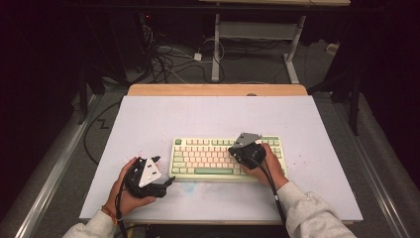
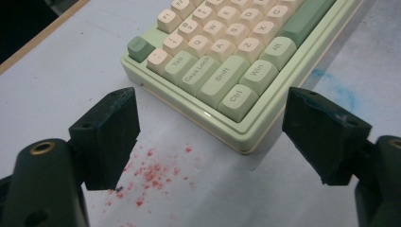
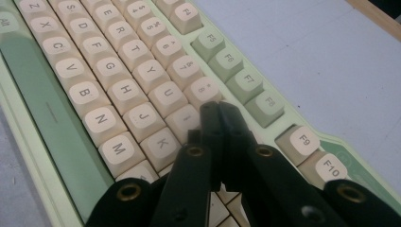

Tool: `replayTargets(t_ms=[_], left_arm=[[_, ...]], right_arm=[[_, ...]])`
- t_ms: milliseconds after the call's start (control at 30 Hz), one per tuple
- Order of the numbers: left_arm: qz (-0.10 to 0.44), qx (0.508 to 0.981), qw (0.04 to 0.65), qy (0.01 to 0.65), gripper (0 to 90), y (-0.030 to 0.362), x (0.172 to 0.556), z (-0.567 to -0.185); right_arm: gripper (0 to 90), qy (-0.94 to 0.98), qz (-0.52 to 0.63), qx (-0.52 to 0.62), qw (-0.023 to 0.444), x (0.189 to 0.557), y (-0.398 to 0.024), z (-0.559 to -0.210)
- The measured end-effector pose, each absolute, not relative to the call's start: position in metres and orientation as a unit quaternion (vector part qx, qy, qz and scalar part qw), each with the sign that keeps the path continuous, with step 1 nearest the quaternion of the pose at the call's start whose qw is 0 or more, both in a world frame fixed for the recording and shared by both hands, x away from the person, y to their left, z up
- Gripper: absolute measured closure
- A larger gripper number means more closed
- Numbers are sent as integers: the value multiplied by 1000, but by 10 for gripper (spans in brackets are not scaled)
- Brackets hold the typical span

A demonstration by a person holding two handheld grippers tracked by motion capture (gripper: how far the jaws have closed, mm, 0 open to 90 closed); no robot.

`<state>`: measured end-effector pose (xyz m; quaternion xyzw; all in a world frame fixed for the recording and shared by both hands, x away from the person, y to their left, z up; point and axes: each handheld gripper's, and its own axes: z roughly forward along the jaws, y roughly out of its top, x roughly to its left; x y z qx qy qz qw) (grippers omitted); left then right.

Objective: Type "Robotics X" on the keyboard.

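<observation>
Right gripper – jaws pressed tight together, nothing between them, tips down over the keyboard at the number row, approx. by the 8/9 keys, I and K just beside. Whether the tips actually touch a key, can't tell. In the high view this gripper sits over the right half of the keyboard, person's right hand wrapped round it, grey sleeve behind.

Left gripper – jaws wide apart, holding nothing, pointed at the keyboard's near-left corner w/ the Ctrl key between the jaw lines but well clear of both pads. High view puts it just left of the keyboard, above the table.

Keyboard: pale green case, cream and green caps, lying flat near the middle-front of the white table top. Red specks on the table under the left gripper, a faint blue smudge by the keyboard's front edge.
</observation>
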<state>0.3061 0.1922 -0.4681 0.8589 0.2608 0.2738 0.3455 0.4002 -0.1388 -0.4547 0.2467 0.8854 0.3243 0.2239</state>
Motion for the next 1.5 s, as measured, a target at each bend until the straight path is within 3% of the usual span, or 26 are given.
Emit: replayTargets(t_ms=[700,933,1200,1500], left_arm=[[277,864,333,258,188,191,310,-469],[277,866,328,257,188,190,310,-471],[274,870,324,252,188,190,310,-471],[274,871,321,253,188,192,310,-470]], right_arm=[[892,874,356,242,226,394,-145,-445],[846,868,366,243,231,391,-148,-441],[740,857,384,246,241,386,-156,-436],[467,841,409,243,259,373,-161,-429]])
